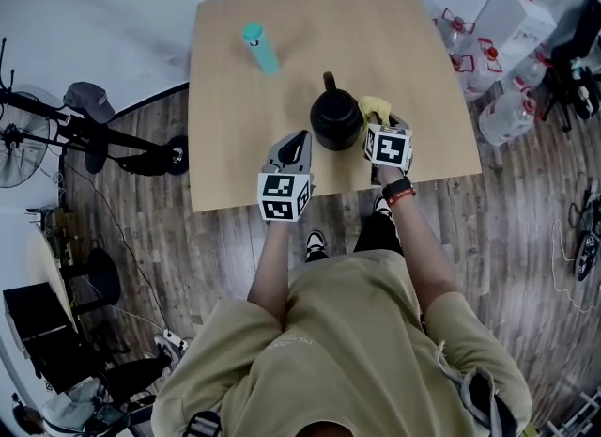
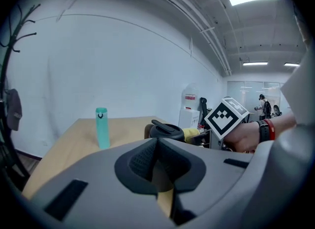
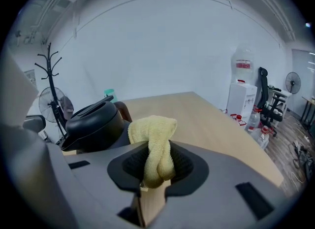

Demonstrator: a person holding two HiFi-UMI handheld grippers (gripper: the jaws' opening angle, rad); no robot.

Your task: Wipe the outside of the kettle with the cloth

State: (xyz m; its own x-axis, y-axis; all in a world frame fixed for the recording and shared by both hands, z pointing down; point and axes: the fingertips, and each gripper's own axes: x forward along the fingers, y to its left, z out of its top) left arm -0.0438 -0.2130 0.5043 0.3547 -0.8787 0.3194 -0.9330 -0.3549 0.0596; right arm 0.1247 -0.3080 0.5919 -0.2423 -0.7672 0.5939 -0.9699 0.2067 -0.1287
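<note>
Black kettle [image 1: 335,117] stands near the front edge of the tabletop [image 1: 376,22]; the right gripper [image 3: 157,169] clamps the yellow cloth [image 3: 152,129] in its fingers just beside the kettle's right wall, seemingly poised to wipe. The left gripper [image 1: 299,139], fingers closed on nothing, hovers at the kettle's left, likely to steady it. Open tabletop lies behind; a teal bottle [image 1: 260,48] stands well apart.

No text legible; red labels on bottles [image 1: 508,117] unreadable.

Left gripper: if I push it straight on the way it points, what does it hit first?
Probably the black kettle, which sits dead ahead, just beyond the shut tongs of the left gripper. How near it is is hard to judge.
</note>
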